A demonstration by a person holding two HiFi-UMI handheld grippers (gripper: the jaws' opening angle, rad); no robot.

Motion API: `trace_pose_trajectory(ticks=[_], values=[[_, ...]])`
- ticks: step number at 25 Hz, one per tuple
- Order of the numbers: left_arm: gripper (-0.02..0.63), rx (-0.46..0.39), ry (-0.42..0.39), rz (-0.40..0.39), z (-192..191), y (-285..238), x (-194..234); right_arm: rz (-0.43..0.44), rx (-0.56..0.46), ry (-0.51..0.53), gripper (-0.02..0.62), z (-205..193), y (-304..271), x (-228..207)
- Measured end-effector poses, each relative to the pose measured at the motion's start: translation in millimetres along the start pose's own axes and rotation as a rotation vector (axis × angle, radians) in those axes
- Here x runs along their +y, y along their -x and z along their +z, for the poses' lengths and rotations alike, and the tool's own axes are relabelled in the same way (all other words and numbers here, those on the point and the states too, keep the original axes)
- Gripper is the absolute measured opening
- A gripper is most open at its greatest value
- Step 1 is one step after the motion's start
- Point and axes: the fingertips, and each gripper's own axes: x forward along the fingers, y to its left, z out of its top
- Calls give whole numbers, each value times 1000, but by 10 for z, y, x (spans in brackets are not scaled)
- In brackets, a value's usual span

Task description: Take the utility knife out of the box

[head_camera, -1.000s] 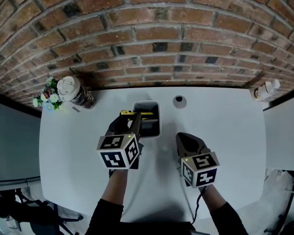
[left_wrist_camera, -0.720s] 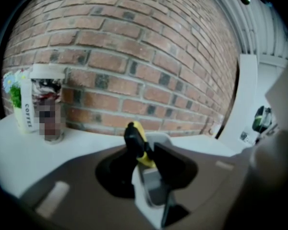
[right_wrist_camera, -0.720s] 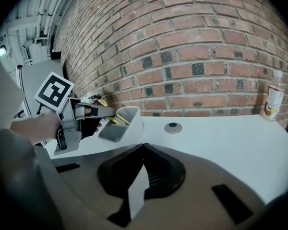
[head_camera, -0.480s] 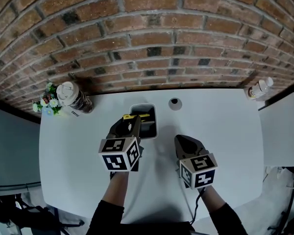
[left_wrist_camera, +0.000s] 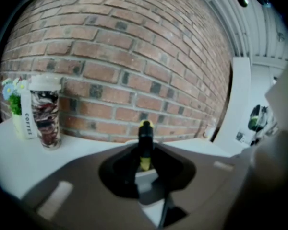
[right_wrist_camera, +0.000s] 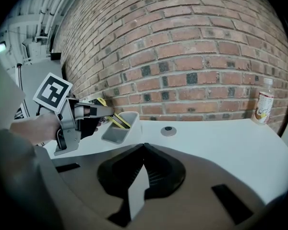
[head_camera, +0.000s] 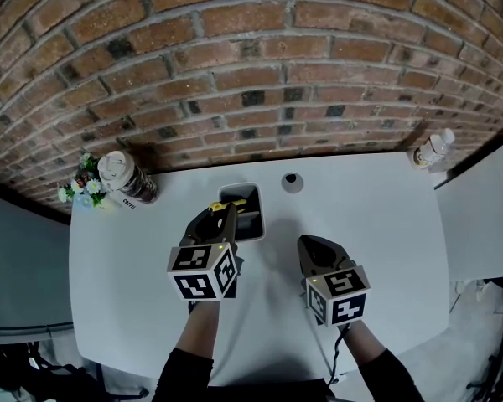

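The utility knife (head_camera: 228,205), yellow and black, is pinched between the jaws of my left gripper (head_camera: 222,214), which have just been closing on it. In the left gripper view the knife (left_wrist_camera: 144,146) stands upright between the pads. In the right gripper view the knife (right_wrist_camera: 116,120) slants from the left gripper (right_wrist_camera: 109,112) down over the grey box (right_wrist_camera: 121,128). The box (head_camera: 256,193) sits on the white table (head_camera: 377,224) near the wall. My right gripper (head_camera: 318,246) hovers to the box's right, shut and holding nothing.
A lidded coffee cup (head_camera: 121,174) and a small pot of flowers (head_camera: 78,187) stand at the back left. A small bottle (head_camera: 427,151) stands at the back right. A small round disc (head_camera: 292,180) lies just right of the box. A brick wall bounds the table's far edge.
The left gripper has risen slightly with the knife in its jaws, and the jaws have narrowed around it. The right gripper has stayed in place.
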Motion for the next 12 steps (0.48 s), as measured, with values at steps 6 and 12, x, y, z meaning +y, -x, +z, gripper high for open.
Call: trace_pose_trajectory(ticks=[6, 12], values=[[74, -40, -18, -9, 149, 133, -44, -18, -30, 2, 8, 73, 110, 28], [74, -82, -28, -25, 301, 330, -93, -32, -59, 10, 8, 157, 257, 116]])
